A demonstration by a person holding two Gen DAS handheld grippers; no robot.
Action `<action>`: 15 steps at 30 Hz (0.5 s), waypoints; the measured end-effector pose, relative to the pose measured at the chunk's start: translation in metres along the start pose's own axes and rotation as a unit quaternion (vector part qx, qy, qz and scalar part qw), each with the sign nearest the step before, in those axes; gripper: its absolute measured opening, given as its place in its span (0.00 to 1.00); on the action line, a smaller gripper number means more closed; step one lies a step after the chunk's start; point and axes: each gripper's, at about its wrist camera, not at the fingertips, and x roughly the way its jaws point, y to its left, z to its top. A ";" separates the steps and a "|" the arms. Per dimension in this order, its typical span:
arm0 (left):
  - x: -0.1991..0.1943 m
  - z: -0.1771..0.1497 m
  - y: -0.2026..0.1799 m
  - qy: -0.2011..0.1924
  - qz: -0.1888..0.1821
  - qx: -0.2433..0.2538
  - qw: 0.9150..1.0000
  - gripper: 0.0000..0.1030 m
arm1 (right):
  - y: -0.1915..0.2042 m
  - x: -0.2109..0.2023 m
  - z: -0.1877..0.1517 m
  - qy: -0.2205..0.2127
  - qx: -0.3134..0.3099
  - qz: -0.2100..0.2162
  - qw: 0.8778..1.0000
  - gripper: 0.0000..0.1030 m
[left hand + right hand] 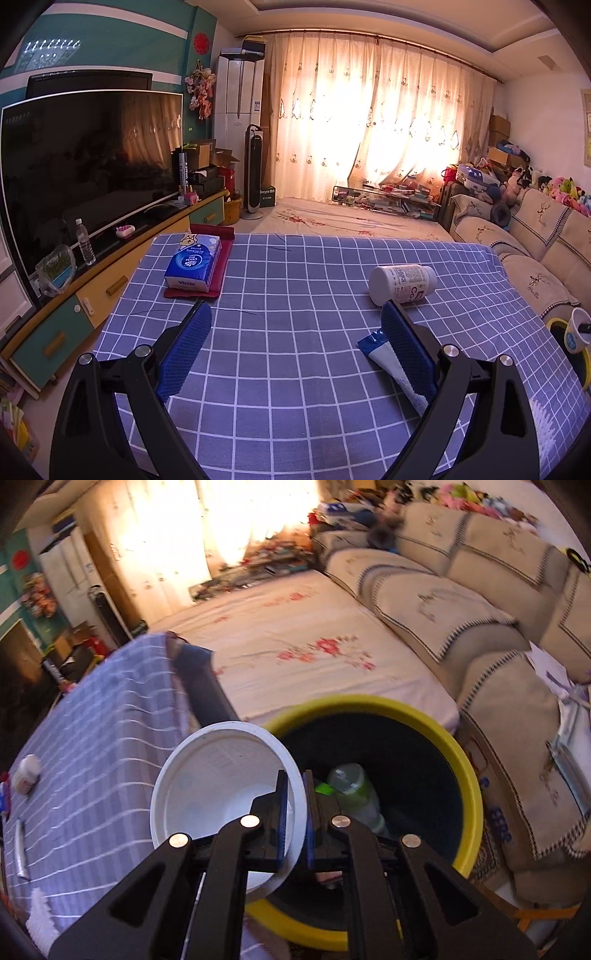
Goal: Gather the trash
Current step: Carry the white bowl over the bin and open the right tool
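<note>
The left hand-held gripper [295,317] holds its jaws spread wide; the right hand-held gripper [295,788] has its jaws pinched nearly together.

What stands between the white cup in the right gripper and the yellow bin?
Nothing visible does. The right gripper pinches the rim of the white cup beside the mouth of the yellow bin, which is open, with only a plastic bottle inside.
</note>
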 end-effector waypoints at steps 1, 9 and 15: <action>0.000 0.000 0.000 0.000 0.000 0.001 1.000 0.89 | -0.006 0.007 -0.003 0.009 0.004 -0.007 1.000 0.10; -0.007 0.000 -0.006 -0.009 -0.008 0.014 1.000 0.89 | -0.013 0.008 -0.012 -0.020 0.045 -0.039 0.998 0.30; -0.016 0.001 -0.016 -0.014 -0.034 0.022 0.999 0.89 | 0.043 -0.055 0.000 -0.139 0.024 0.047 0.989 0.47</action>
